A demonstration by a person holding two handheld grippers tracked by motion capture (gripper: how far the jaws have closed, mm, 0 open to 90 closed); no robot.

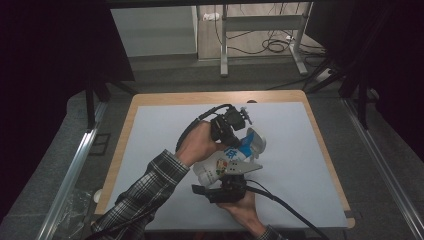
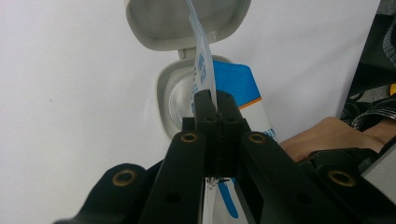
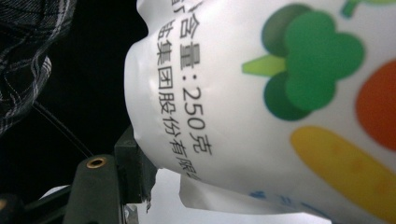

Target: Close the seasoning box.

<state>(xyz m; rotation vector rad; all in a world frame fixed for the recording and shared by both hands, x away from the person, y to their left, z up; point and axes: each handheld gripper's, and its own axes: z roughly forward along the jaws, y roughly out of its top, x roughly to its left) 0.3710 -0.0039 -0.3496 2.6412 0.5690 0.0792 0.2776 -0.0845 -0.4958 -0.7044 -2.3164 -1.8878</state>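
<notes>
Wipes pack (image 1: 231, 161), white and blue with printed vegetables, held above the middle of the white table sheet (image 1: 310, 165), between two hand-held grippers. Nearest, at the near edge of the table, right gripper (image 1: 229, 179) in the right hand (image 1: 243, 206), jaws part-way closed and clamped on the near end of the pack; pack's wrinkled white side with black print, a green broccoli and an orange shape pressed against the one visible black jaw in the right gripper view (image 3: 261, 102). Farther off and slightly left, left gripper (image 1: 234, 141) in the left hand (image 1: 198, 143), plaid sleeve (image 1: 142, 192) behind it, jaws fully closed, pinching a thin white wipe (image 2: 201, 60) drawn up out of the pack's opening. Beyond the jaws, grey flip lid (image 2: 187, 23) standing open over the oval opening (image 2: 175, 100), blue panel of the pack just right of it. Farthest, bare wooden table edge (image 1: 215, 97) and dark floor with cables.
</notes>
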